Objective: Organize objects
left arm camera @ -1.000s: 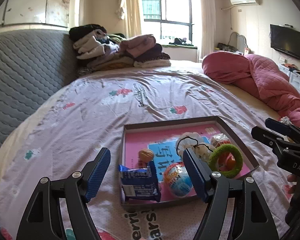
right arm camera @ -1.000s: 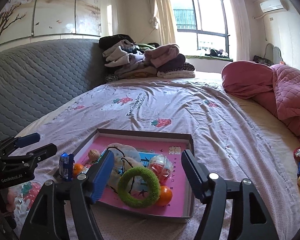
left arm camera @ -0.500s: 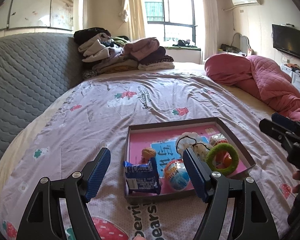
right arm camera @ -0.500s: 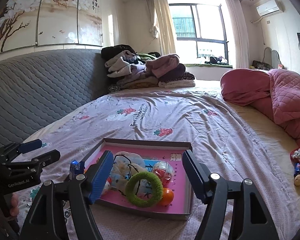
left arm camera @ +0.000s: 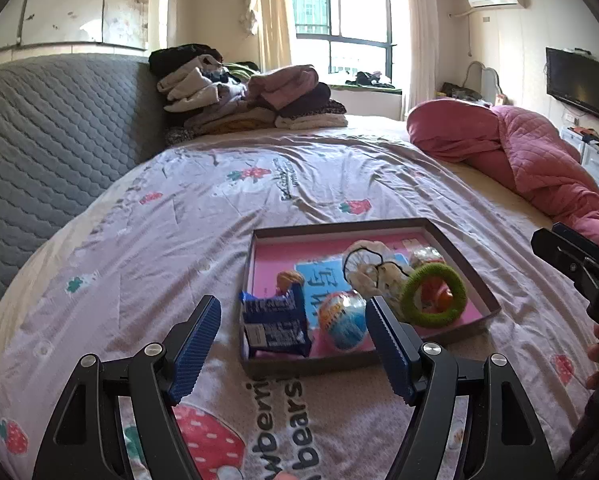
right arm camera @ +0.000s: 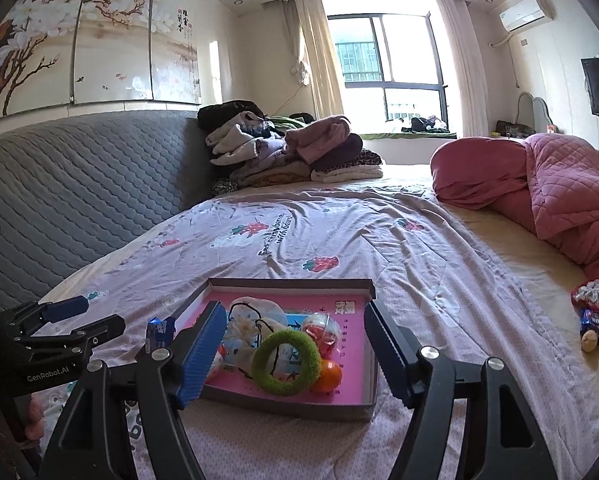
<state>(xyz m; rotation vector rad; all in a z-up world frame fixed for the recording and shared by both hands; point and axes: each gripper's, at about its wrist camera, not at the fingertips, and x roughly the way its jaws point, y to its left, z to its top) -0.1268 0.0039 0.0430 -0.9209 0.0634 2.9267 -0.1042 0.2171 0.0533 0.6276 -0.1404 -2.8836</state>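
A shallow cardboard tray point(left arm camera: 341, 227) point(right arm camera: 291, 282) with a pink bottom lies on the bed. Inside it are a blue snack packet point(left arm camera: 274, 322) point(right arm camera: 160, 330), a toy egg point(left arm camera: 344, 320), a walnut point(left arm camera: 289, 279), a white flowered pouch point(left arm camera: 369, 266) point(right arm camera: 251, 314), a clear ball point(right arm camera: 319, 330), a green fuzzy ring point(left arm camera: 433, 294) point(right arm camera: 286, 362) and an orange point(right arm camera: 329, 376). My left gripper point(left arm camera: 293, 346) hovers open just short of the tray's near edge, nothing between its fingers. My right gripper point(right arm camera: 295, 354) stands open too, short of the tray, holding nothing.
A pink quilt point(left arm camera: 535, 160) point(right arm camera: 559, 188) is bunched along the bed's right side. Folded clothes point(left arm camera: 251, 96) point(right arm camera: 287, 148) pile up at the far end by the grey padded headboard point(left arm camera: 47, 140). Loose small items point(right arm camera: 591, 316) lie on the sheet at the right.
Both grippers have drawn back from the tray, which now looks smaller and farther off in both views. Both stay open and empty. The tray's contents have not moved.
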